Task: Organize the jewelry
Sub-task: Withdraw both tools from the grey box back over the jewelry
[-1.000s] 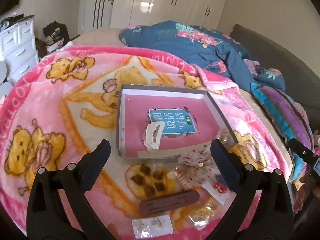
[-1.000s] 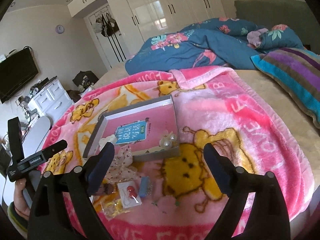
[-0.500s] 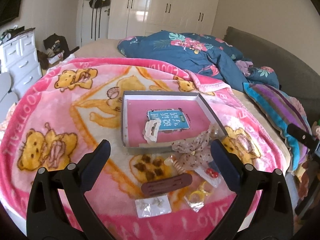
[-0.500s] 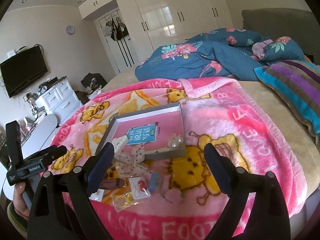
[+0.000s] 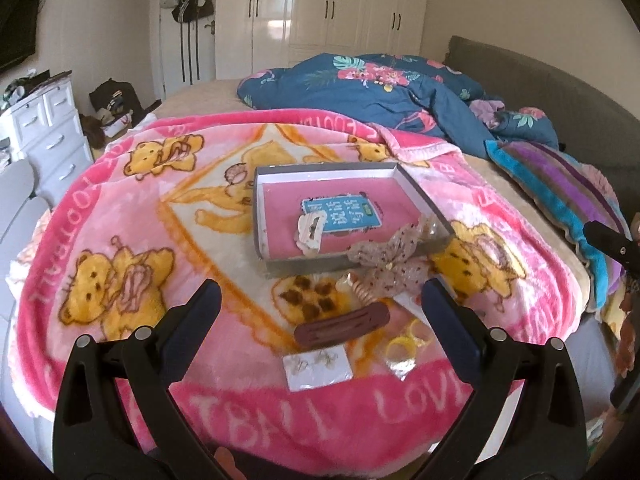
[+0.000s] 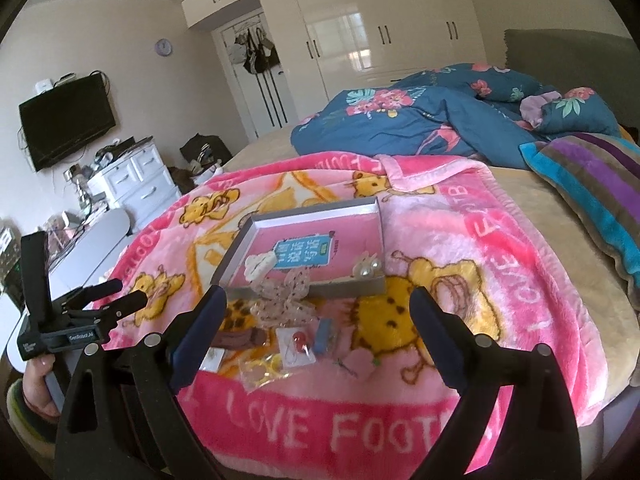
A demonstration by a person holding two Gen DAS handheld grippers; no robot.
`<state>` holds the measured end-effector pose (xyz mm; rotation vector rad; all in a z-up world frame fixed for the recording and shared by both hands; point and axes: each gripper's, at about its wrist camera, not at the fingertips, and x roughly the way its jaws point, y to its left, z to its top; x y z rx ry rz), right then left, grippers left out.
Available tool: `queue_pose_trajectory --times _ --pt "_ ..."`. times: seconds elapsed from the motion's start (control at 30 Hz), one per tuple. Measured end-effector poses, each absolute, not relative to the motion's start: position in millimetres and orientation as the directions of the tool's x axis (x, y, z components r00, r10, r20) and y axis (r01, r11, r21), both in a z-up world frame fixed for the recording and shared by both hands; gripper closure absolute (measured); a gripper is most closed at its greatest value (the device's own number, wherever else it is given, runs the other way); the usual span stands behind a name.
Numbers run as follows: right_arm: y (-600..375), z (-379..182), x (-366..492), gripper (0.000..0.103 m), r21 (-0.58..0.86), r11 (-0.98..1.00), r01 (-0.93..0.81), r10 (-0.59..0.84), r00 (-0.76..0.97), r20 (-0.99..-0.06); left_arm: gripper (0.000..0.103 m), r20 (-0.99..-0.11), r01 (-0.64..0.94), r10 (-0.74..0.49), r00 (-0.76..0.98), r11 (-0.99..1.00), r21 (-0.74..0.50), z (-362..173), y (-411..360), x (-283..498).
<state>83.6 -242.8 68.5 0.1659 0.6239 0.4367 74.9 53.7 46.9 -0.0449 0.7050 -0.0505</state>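
A shallow grey box [image 5: 428, 204] [image 6: 236, 248] with a pink lining lies on the pink bear blanket [image 5: 120, 208]. Inside are a blue card [image 5: 344, 216], a white clip [image 5: 310, 232] and pearl earrings [image 6: 366, 268]. In front of it lie a lace bow [image 5: 388, 256] [image 6: 284, 292], a brown hair clip [image 5: 342, 326], an earring card [image 5: 318, 366], yellow rings in a bag [image 5: 406, 344] [image 6: 266, 366], a red-bead card [image 6: 298, 344] and a blue piece [image 6: 324, 336]. My left gripper [image 5: 320, 308] and right gripper [image 6: 318, 312] both hover open, back from the items, holding nothing.
A blue floral duvet [image 5: 372, 92] and a striped pillow [image 5: 560, 204] lie behind and right of the blanket. White drawers [image 5: 48, 128] stand at the left, wardrobes [image 5: 332, 12] at the far wall. A hand [image 6: 38, 388] holds the left gripper's body [image 6: 72, 324].
Both grippers have pulled back and up from the bed, so the box and the loose items look smaller and farther. Nothing was picked up or moved.
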Motion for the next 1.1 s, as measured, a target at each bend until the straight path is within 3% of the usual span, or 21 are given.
queue_pose_trajectory --times 0.6,1.1 --pt "-238.1 50.8 67.1 0.011 0.272 0.882 -0.384 0.47 0.68 -0.563 0.009 -0.708 0.039 -0.006 0.706 0.999 0.03 13.7 49.1 52.8" --pt "-211.7 5.9 78.4 0.011 0.256 0.864 -0.433 0.484 0.578 -0.657 0.009 -0.794 0.107 -0.025 0.608 0.993 0.051 -27.1 40.1 74.0"
